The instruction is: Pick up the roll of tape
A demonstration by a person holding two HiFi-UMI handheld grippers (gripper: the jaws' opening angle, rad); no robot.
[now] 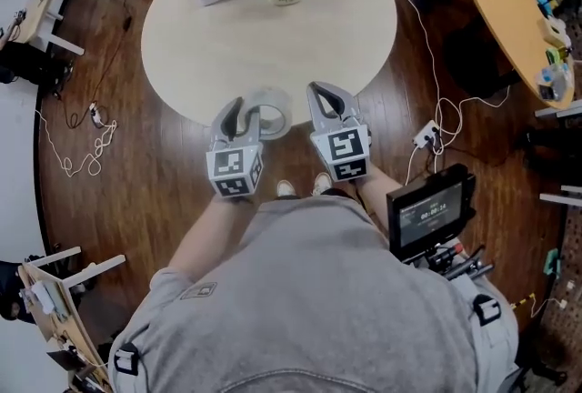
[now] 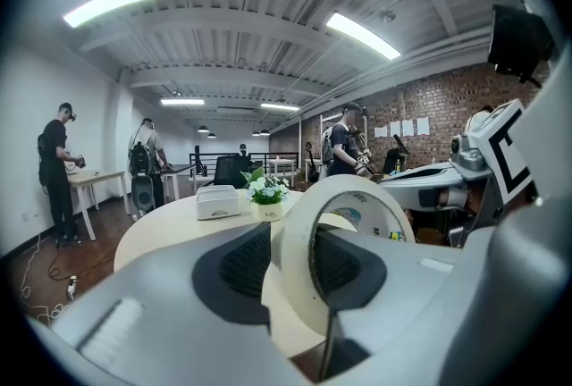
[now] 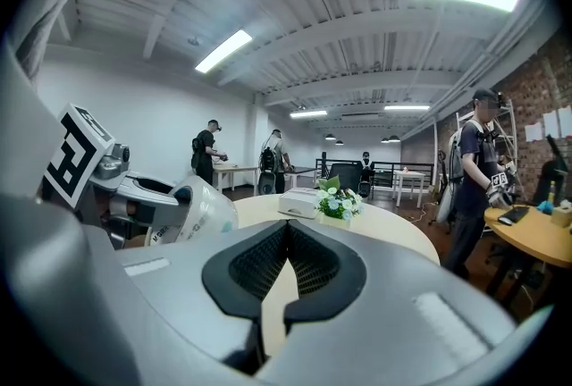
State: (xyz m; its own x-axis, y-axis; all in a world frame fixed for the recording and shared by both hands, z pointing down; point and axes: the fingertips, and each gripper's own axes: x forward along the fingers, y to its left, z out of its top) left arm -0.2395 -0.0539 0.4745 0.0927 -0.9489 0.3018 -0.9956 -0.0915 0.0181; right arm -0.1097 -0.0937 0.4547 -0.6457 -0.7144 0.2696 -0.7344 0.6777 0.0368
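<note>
Tape roll (image 2: 293, 255) clamped in L tool (image 1: 250, 114); R tool (image 3: 284, 264) shut.

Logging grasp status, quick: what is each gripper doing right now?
Left gripper: jaws closed on the roll of tape.
Right gripper: jaws closed, nothing between them.

Lab/office w/ desks (image 1: 514, 18), brick wall (image 2: 429, 103)

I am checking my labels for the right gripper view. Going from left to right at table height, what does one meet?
tape → white box → flowers → standing person → yellow table
</note>
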